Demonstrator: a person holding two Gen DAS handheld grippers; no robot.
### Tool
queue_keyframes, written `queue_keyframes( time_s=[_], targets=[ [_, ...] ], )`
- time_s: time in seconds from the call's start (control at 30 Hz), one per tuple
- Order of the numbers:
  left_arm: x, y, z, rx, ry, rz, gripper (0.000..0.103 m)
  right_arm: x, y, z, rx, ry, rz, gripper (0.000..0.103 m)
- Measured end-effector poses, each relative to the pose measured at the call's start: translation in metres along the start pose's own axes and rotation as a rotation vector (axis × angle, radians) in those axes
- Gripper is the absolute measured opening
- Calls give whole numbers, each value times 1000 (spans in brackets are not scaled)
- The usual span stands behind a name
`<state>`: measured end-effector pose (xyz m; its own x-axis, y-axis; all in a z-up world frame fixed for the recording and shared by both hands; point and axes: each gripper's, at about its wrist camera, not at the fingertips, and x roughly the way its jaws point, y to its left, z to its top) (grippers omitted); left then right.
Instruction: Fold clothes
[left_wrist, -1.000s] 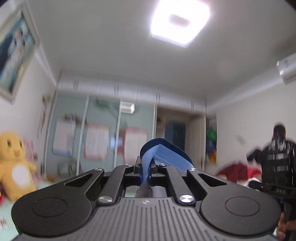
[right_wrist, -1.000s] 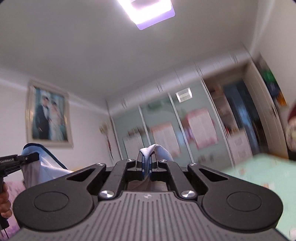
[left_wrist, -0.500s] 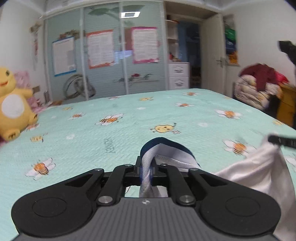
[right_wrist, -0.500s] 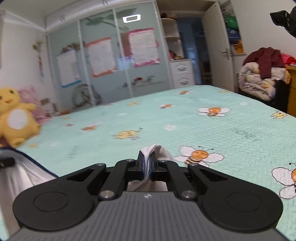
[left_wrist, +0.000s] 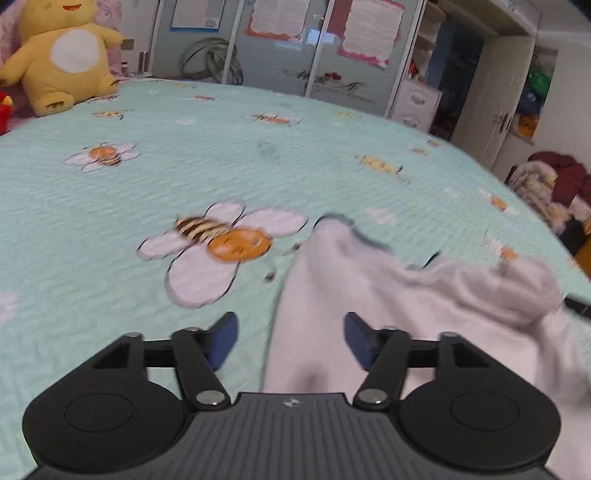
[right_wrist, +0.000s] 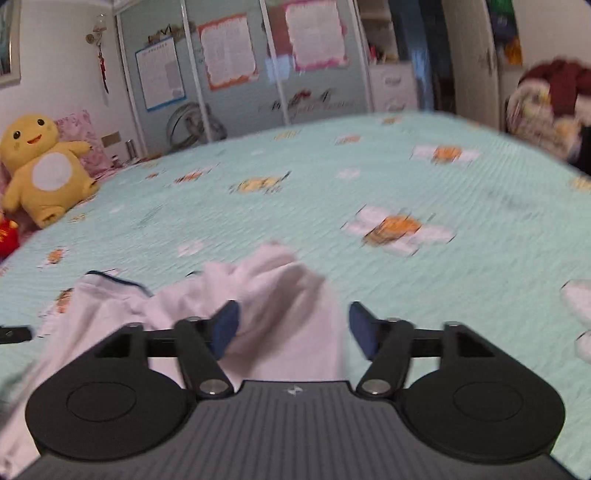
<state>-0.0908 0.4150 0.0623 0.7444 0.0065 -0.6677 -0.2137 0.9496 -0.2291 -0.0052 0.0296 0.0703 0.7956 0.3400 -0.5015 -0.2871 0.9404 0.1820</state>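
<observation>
Both hand-held grippers, lately clamped, now spread over garment (left_wrist: 369, 295).

Both cameras are sitting low over the bed (left_wrist: 110, 206), looking forward along their own gripper fingers across the bee-print cover toward the wardrobe doors (right_wrist: 236, 74) on the far wall. The left wrist view is looking from the left, with the white garment (left_wrist: 388, 295) lying close in its lower right. The right wrist view is catching the same garment (right_wrist: 280, 295) at centre and lower left. Both are sharing the yellow plush toy (left_wrist: 62, 55) at far left.
</observation>
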Motion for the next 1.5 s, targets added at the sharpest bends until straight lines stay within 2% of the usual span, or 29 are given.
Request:
queue_keyframes(
  time_s=[0.03, 0.07, 0.17, 0.23, 0.27, 0.3, 0.33, 0.37, 0.4, 0.5, 0.67, 0.7, 0.73, 0.77, 0.8, 0.87, 0.97, 1.03, 1.13, 1.2, 1.37, 1.43, 1.5],
  targets=[
    [5, -1, -2, 2, 19, 0, 73, 1, -3, 0, -10, -12, -14, 72],
    [11, -2, -5, 4, 38, 1, 73, 15, -10, 1, -1, 13, -15, 73],
    [26, -6, -8, 7, 80, -14, 68, 49, -11, -7, 1, 126, 2, 73],
    [33, -9, -4, 2, 85, -48, 30, 65, -7, -15, -20, 173, 18, 71],
    [36, -11, -2, 0, 88, -65, 4, 69, -1, -16, -49, 171, 27, 63],
    [40, -13, 0, -3, 91, -82, 4, 74, 5, -17, -79, 168, 36, 46],
    [43, -14, 3, -5, 94, -100, 4, 77, 10, -13, -98, 162, 32, 35],
    [44, -17, 7, 26, 75, -78, 4, 79, 16, -8, -116, 155, 28, 14],
    [44, -19, 15, 55, 46, -49, 4, 81, 21, -3, -134, 149, 24, 6],
    [43, -23, 48, 124, -52, 32, 3, 88, 34, 16, -185, 112, -1, 5],
    [31, -46, 114, 263, -317, 188, 4, 87, 43, 69, -143, -94, -106, 4],
    [28, -50, 125, 282, -373, 213, 6, 89, 44, 78, -128, -129, -124, 6],
    [31, -54, 130, 313, -391, 247, 9, 94, 43, 83, -120, -123, -134, 9],
    [36, -57, 135, 345, -405, 283, 16, 100, 41, 88, -114, -114, -144, 21],
    [41, -54, 134, 344, -369, 313, 33, 105, 40, 92, -107, -104, -153, 36],
    [52, -46, 130, 332, -284, 372, 56, 109, 32, 90, -90, -32, -145, 48],
    [43, -10, 99, 202, -229, 331, 56, 86, 13, 69, -61, 7, -76, 49],
    [23, 14, 71, 76, -198, 280, 55, 58, -2, 50, -22, 29, -31, 49],
    [-13, 35, 23, -47, -160, 191, 55, 5, -23, 14, 34, 45, 12, 49],
    [-37, 27, -9, -36, -139, 158, 55, -29, -29, -11, 41, 52, 18, 49],
    [-83, -20, -74, 42, -42, 53, 55, -89, -17, -63, -25, 137, -65, 50],
    [-97, -41, -97, 61, 2, -19, 57, -106, -21, -81, 28, 160, -78, 55],
    [-102, -57, -115, 52, 35, -51, 60, -115, -31, -94, 125, 177, -74, 57]
  ],
)
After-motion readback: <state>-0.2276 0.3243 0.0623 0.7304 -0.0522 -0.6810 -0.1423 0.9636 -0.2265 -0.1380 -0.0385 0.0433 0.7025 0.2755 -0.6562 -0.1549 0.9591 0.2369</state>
